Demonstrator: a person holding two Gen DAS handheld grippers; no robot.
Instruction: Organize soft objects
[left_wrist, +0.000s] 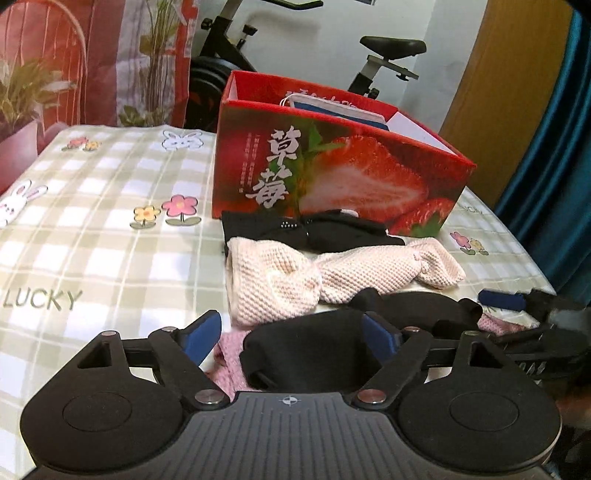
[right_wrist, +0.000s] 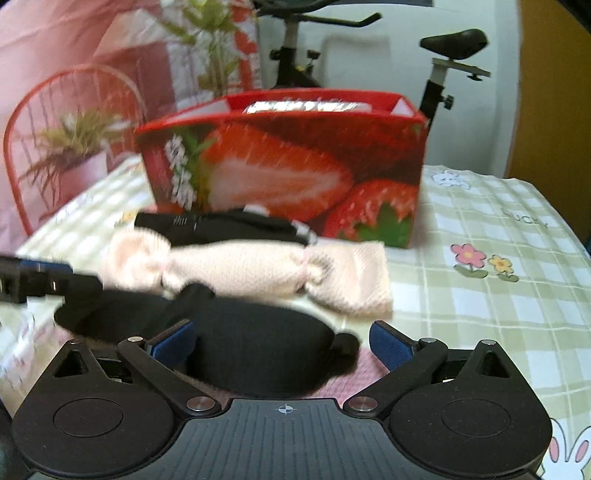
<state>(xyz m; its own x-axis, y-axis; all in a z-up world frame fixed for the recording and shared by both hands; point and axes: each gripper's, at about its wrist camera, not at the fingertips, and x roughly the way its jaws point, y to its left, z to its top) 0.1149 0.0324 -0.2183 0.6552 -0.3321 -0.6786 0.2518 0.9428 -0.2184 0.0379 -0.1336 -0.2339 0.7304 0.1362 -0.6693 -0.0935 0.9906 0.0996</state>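
A black eye mask (left_wrist: 314, 350) lies on a pink knit cloth (left_wrist: 231, 360) on the bed. My left gripper (left_wrist: 293, 341) is open, its blue pads on either side of the mask's left end. My right gripper (right_wrist: 282, 341) is open around the mask's right end (right_wrist: 258, 350). Behind it lie a cream knit cloth (left_wrist: 332, 277) and a black garment (left_wrist: 314, 230). A red strawberry box (left_wrist: 332, 166) stands behind them, open at the top; it also shows in the right wrist view (right_wrist: 295, 166).
The bed has a green checked sheet (left_wrist: 92, 221) with flowers and rabbits. An exercise bike (left_wrist: 369, 55) stands behind the box. A potted plant (right_wrist: 74, 155) and red wire frame stand at the left. A blue curtain (left_wrist: 561, 166) hangs at the right.
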